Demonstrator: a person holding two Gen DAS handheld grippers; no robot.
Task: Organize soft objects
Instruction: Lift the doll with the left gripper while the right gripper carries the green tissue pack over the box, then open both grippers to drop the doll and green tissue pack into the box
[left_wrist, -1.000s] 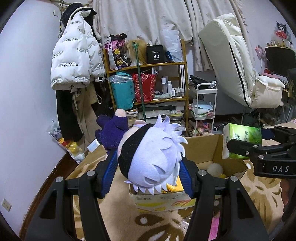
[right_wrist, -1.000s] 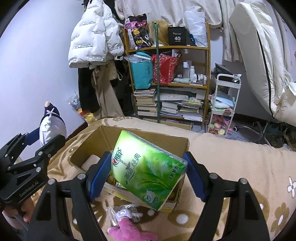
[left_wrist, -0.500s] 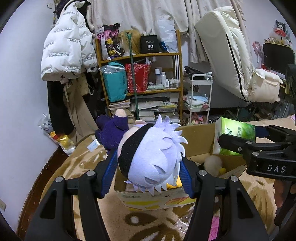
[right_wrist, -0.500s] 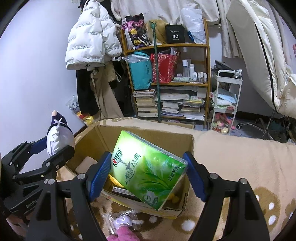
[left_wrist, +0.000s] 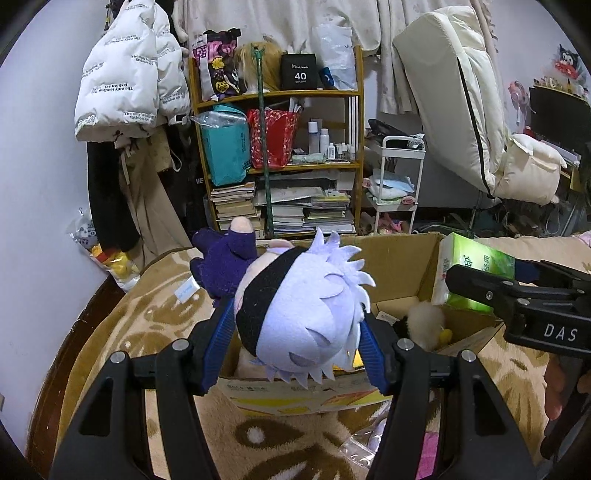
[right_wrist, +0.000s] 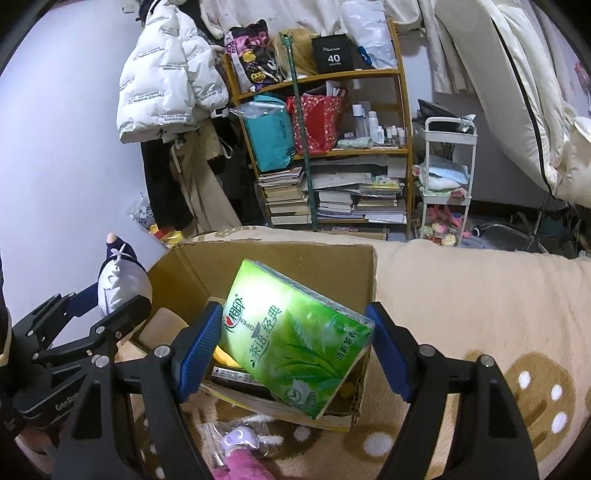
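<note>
A: Starting at the left, the left gripper (left_wrist: 297, 332) is pinching a white-haired plush doll (left_wrist: 306, 314) by the head, blue pads pressed into both sides. The doll's purple body sticks out beyond the fingers, and it hangs over the near-left corner of the cardboard box (left_wrist: 399, 266).

B: Inside that box you can see a fluffy cream plush (left_wrist: 428, 325) and something yellow under it, so it's already part full.

A: Moving right, the right gripper (right_wrist: 295, 350) is clamped across a green tissue pack (right_wrist: 291, 339), tilted, with its low corner hanging over the box's near wall. Both items are poised above the same opening.

B: That's my worry. Two grippers over one box: if both go down together, I'd expect them to knock each other or catch on the rim.

A: And the doll is held by a squashy head only. That body weight could swing it, and a loose squeeze might let it slip out onto the patterned blanket (right_wrist: 480, 295) instead of into the box.

B: The tissue pack is slick plastic too. Tilted like that, it could slide from the pads or land on the cardboard edge and tip out.

A: Down front, a pink plush toy (right_wrist: 240, 461) lies on the blanket beside a clear bag, not yet picked up.
</note>
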